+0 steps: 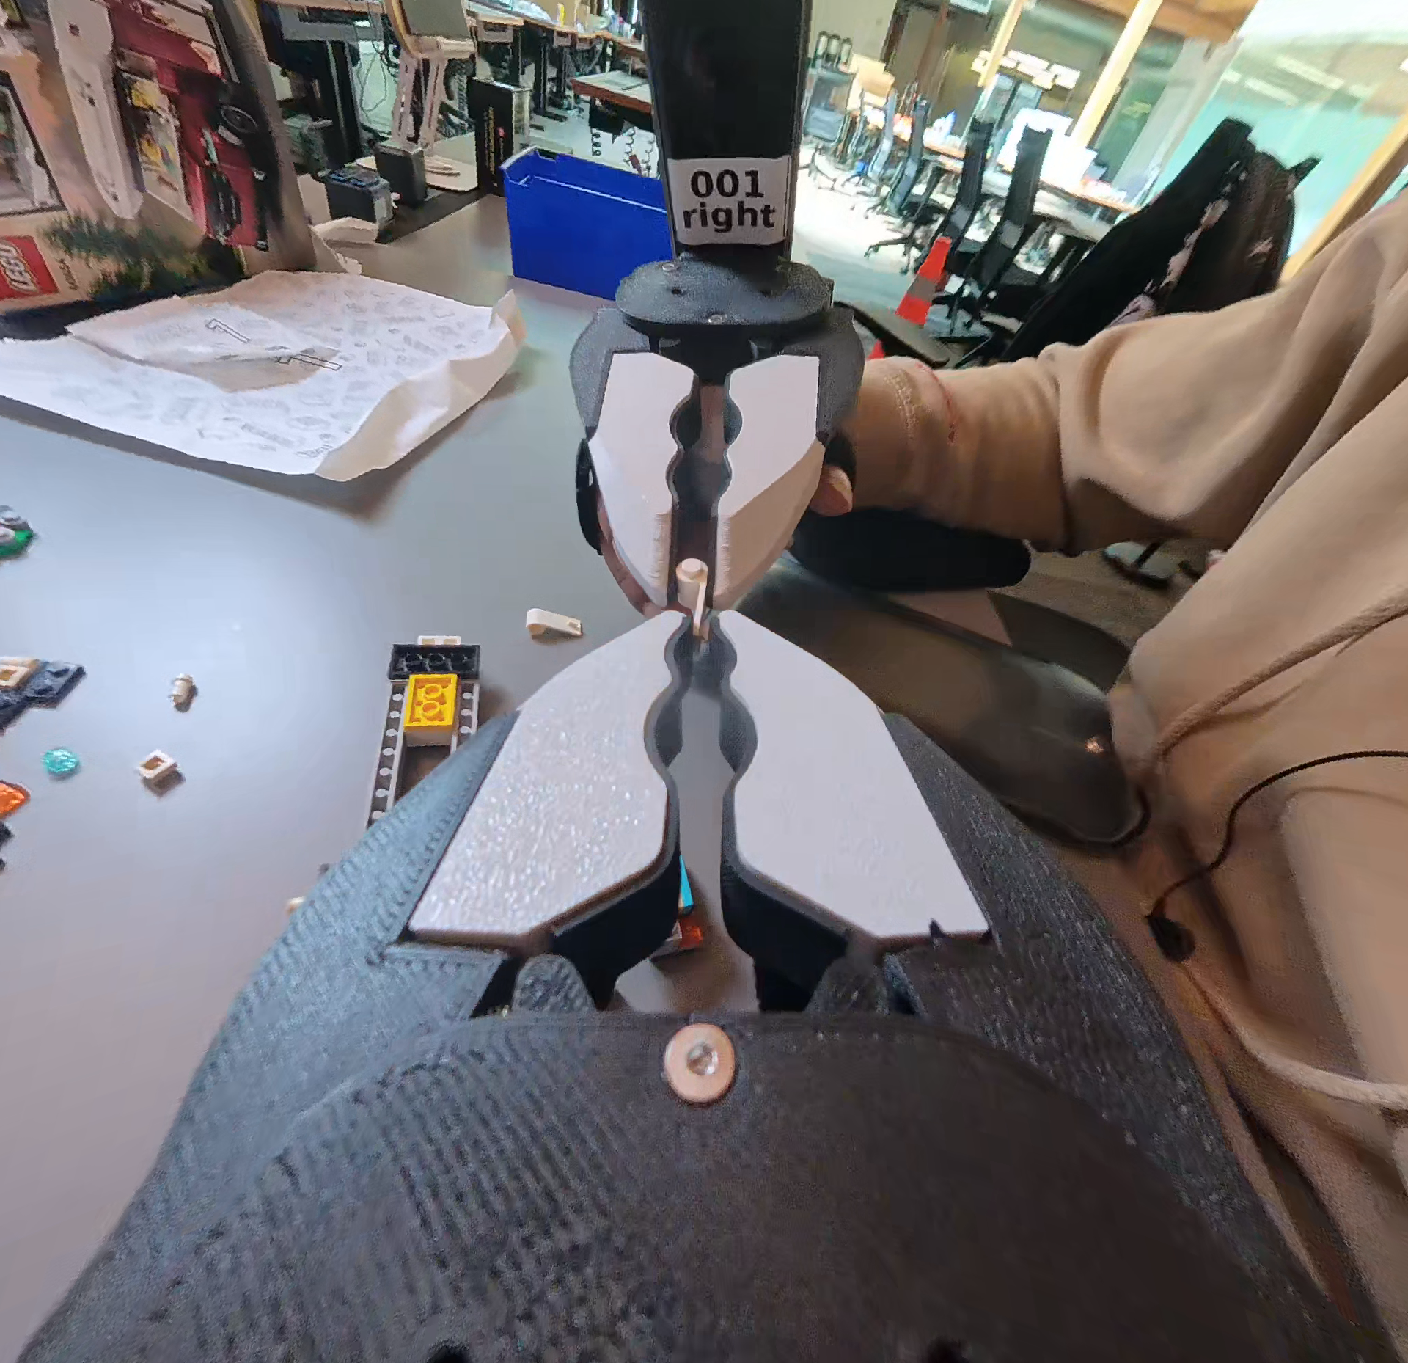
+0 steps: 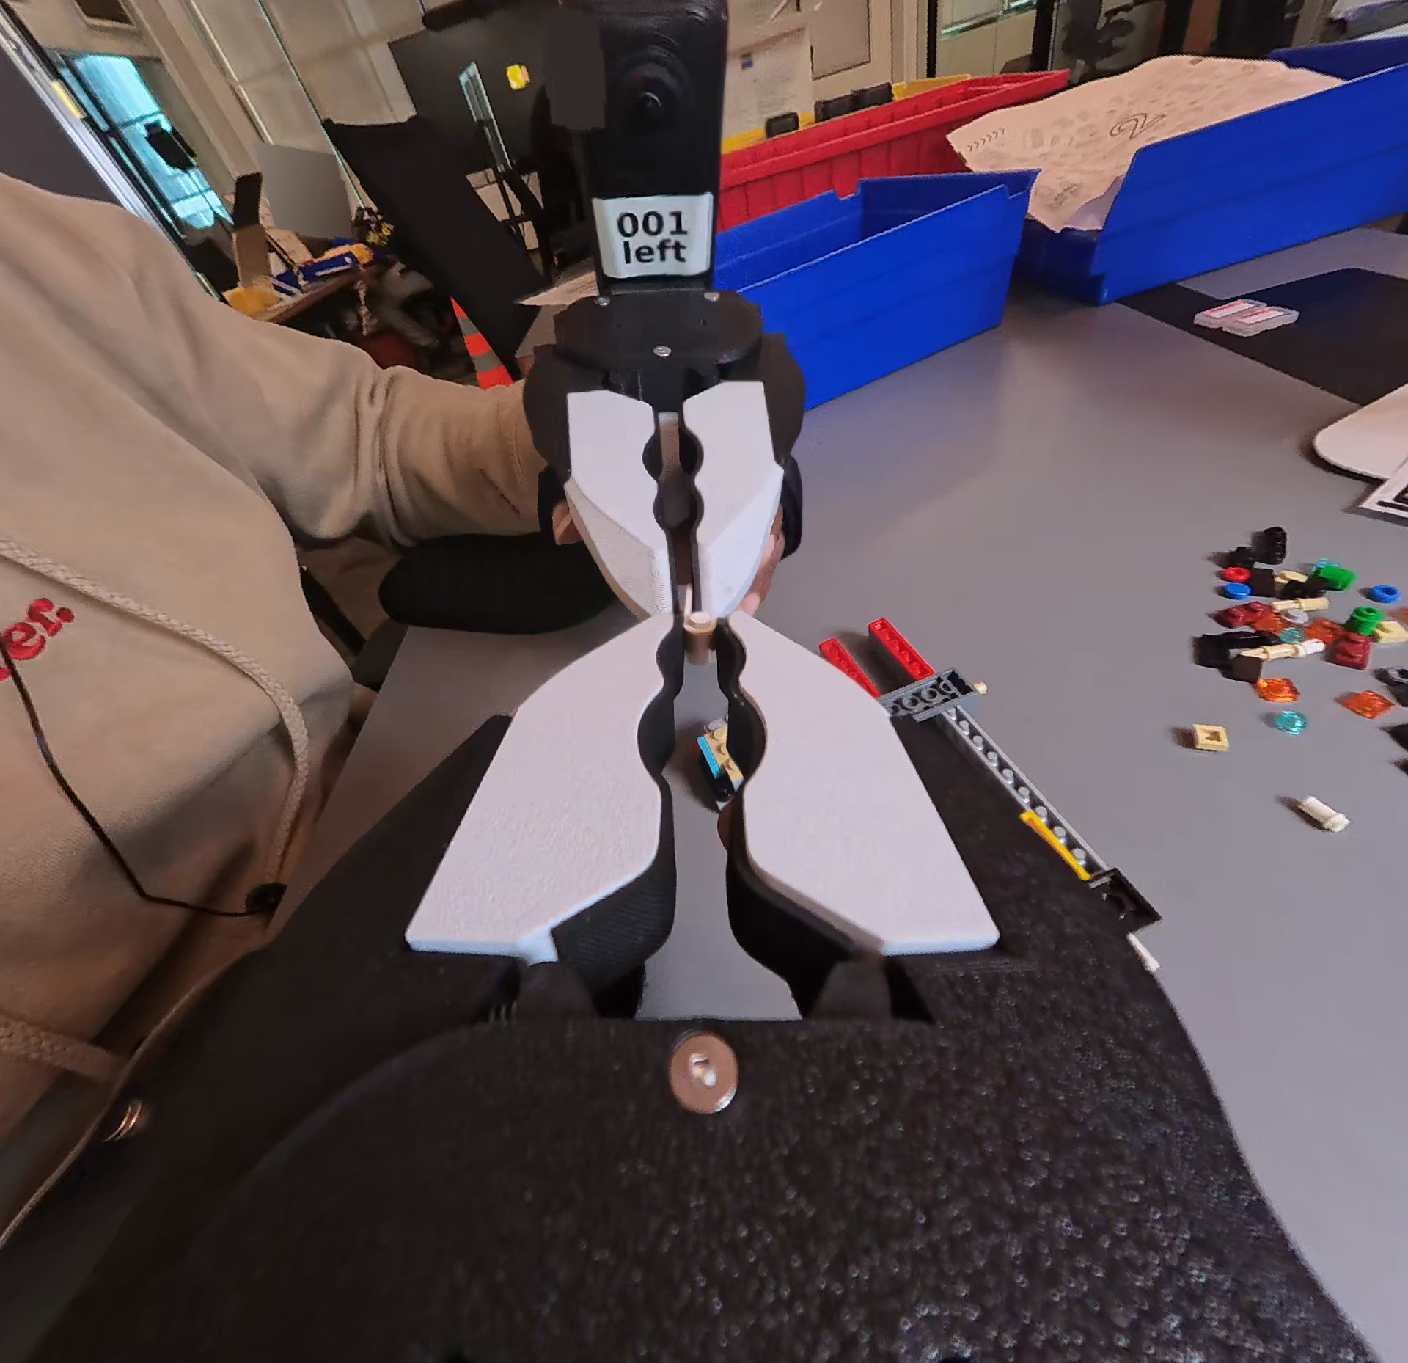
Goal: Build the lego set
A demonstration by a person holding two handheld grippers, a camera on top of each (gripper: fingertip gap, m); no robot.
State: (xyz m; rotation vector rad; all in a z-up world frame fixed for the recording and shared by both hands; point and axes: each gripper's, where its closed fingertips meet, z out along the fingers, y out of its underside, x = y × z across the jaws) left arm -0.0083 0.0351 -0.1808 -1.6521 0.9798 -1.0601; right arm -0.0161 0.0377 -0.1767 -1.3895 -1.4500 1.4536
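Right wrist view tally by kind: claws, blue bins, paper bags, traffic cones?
Claws: 2, the right claw and the left claw
Blue bins: 2, the near bin and the far bin
Paper bags: 1, the paper bag
Traffic cones: 1, the orange cone
Total: 6

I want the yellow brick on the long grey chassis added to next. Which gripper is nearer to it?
Left, judging by both views. The left gripper is raised beside the yellow brick. The right gripper meets it tip to tip, reaching in from farther off; both pinch a small cream piece.
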